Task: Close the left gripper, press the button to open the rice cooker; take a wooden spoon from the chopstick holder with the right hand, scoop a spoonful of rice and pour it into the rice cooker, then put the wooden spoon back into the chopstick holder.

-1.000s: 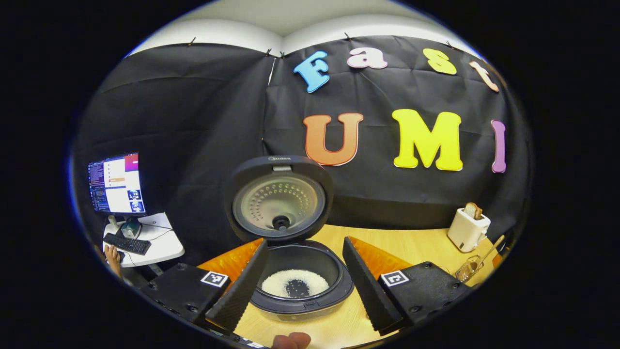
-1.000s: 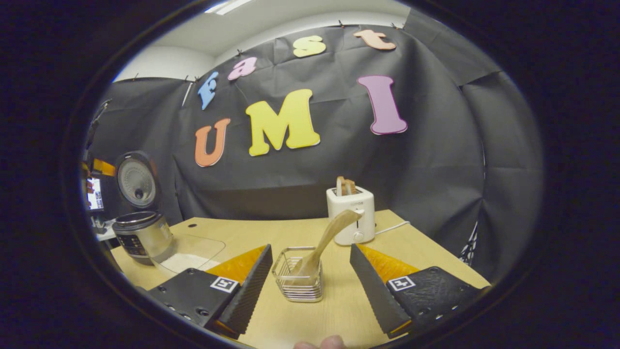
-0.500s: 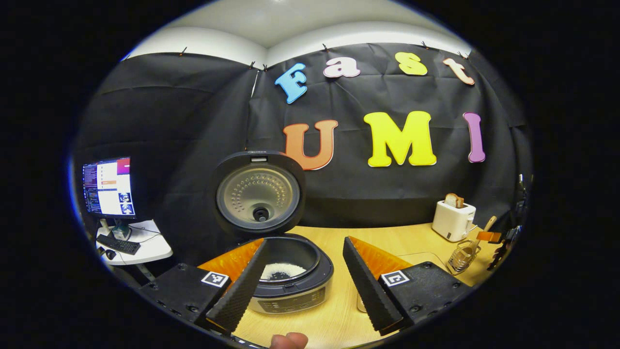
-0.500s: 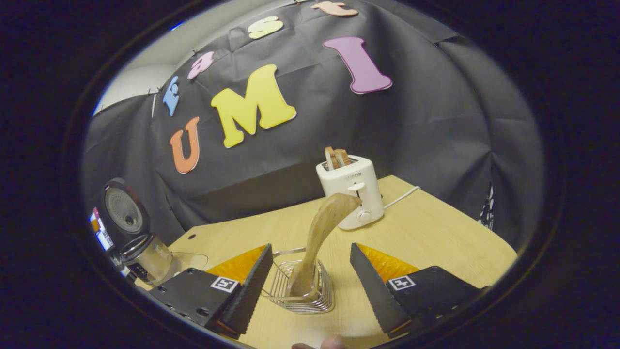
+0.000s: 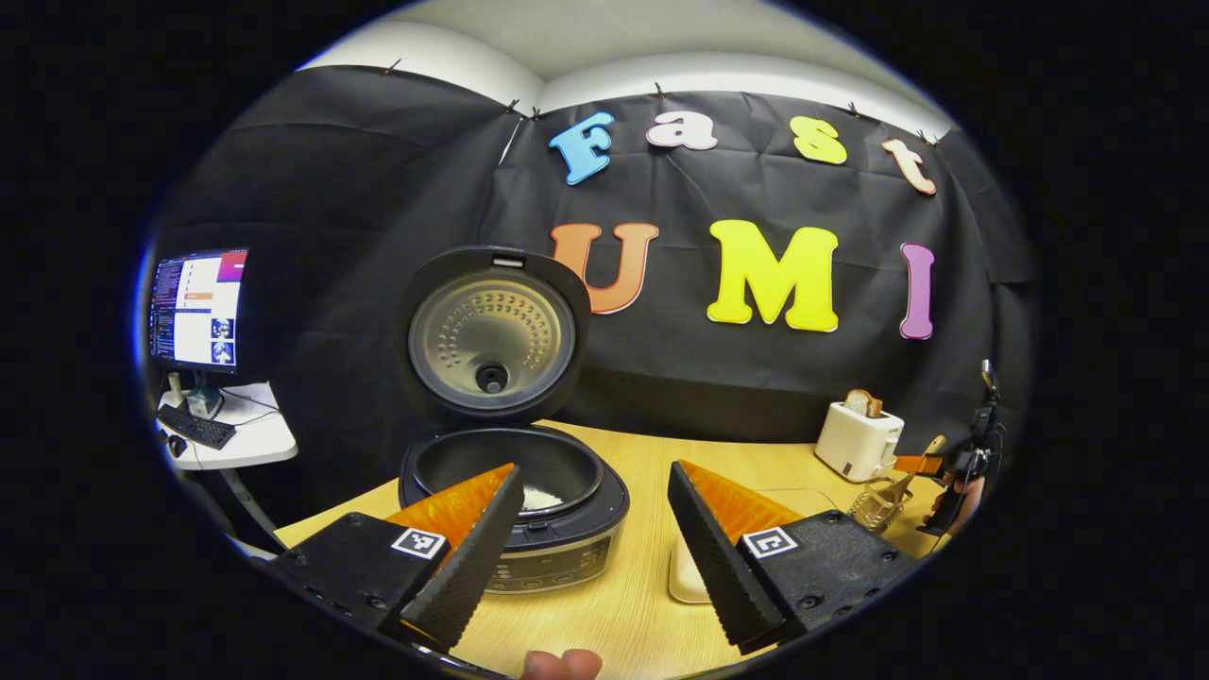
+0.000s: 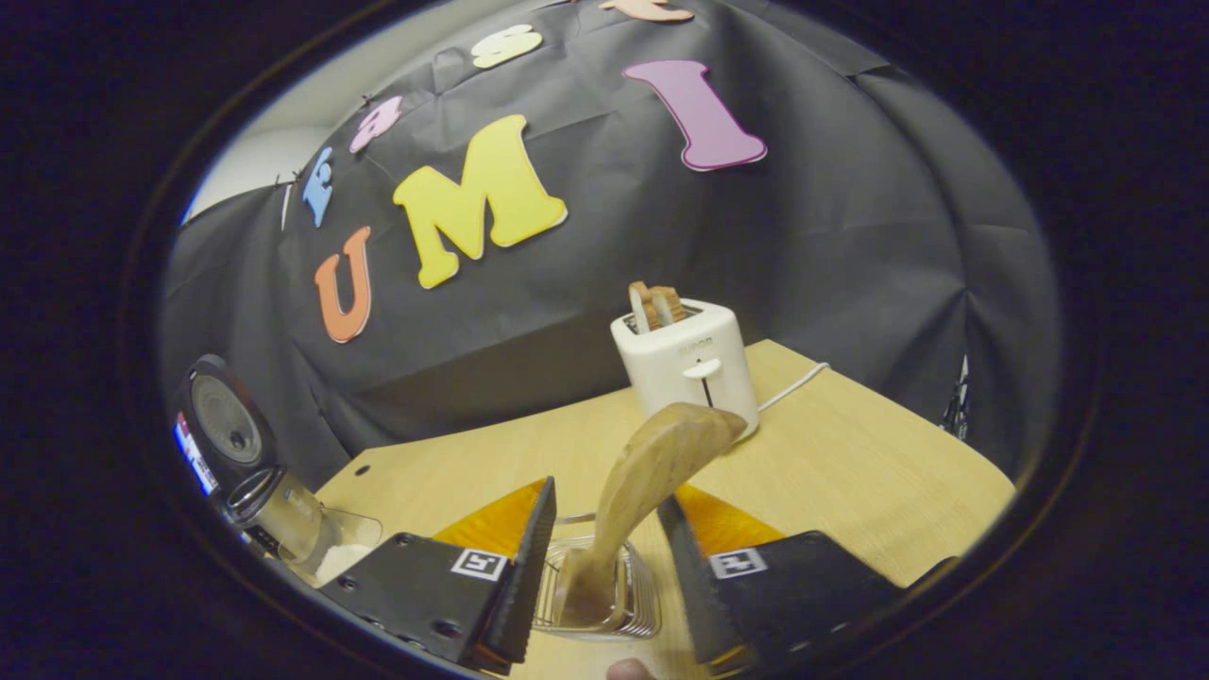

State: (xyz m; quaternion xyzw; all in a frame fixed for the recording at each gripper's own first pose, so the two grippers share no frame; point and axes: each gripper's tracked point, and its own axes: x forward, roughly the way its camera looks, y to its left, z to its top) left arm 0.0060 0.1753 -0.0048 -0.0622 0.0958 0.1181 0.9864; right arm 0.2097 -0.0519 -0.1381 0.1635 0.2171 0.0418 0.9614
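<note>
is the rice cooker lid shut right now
No, in the left gripper view the rice cooker has its lid standing upright and open, with the inner pot exposed and some rice visible inside.

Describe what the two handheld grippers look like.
The left gripper and right gripper look alike: two wedge-shaped fingers with ribbed inner faces, each on a black block bearing screws and a square black-and-white marker tag.

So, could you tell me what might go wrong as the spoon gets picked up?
1. The right hand-held gripper is narrowing around the wooden spoon, which leans; it may pinch off-centre and twist.
2. Lifting could drag the light wire chopstick holder along.
</note>
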